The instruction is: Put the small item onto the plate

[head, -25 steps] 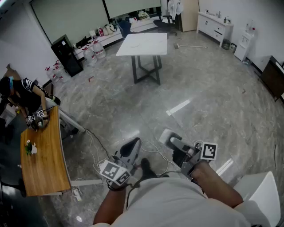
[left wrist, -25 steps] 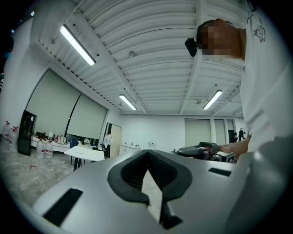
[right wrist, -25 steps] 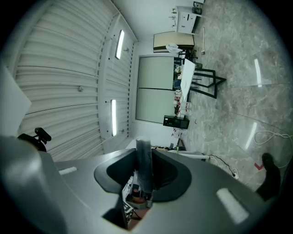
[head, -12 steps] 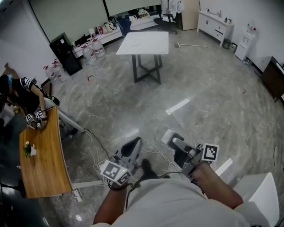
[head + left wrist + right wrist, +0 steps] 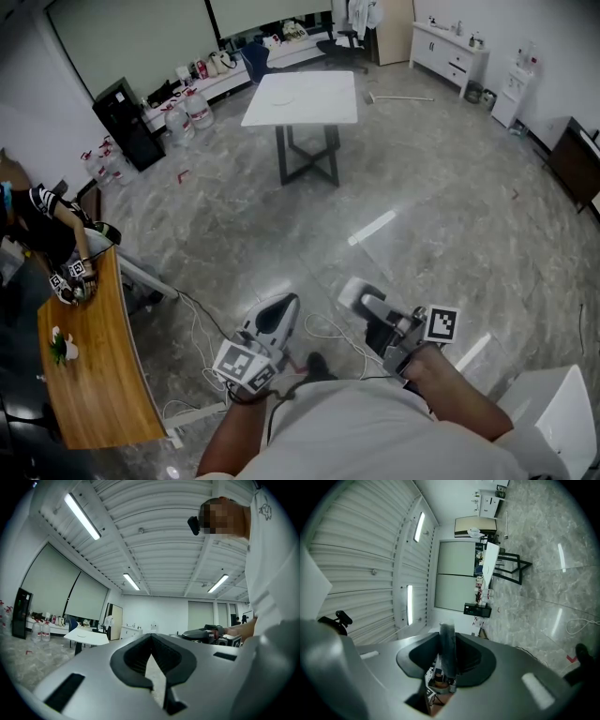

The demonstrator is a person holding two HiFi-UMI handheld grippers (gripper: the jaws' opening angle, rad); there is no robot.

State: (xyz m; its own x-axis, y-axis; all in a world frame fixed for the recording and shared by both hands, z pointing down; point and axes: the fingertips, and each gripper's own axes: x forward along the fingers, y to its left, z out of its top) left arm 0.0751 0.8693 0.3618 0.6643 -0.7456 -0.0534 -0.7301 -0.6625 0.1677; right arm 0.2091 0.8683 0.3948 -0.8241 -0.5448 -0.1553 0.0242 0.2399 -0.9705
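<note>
Head view, low centre: left hand-held gripper, held in front of the person's torso over the grey marble floor, nose pointing away. The left gripper view shows its jaws clenched tip to tip with nothing between them.

Entry two: right hand-held gripper, just beside the left one at about the same height, with its marker cube at the rear. The right gripper view shows its jaws pressed together into one dark column, with nothing seen held.

Entry three: white cable, loose on the floor beneath both tools.

Entry four: white table, straight ahead and well apart from both tools. A faint round outline on its top is too small to name.

Entry five: wooden table, at the left edge and well apart. It carries a small green-and-white object. A second person stands at its far end.

Entry six: water jugs and a black cabinet, along the far wall.

Entry seven: the task's small item cannot be made out in any view, and neither tool touches anything.
</note>
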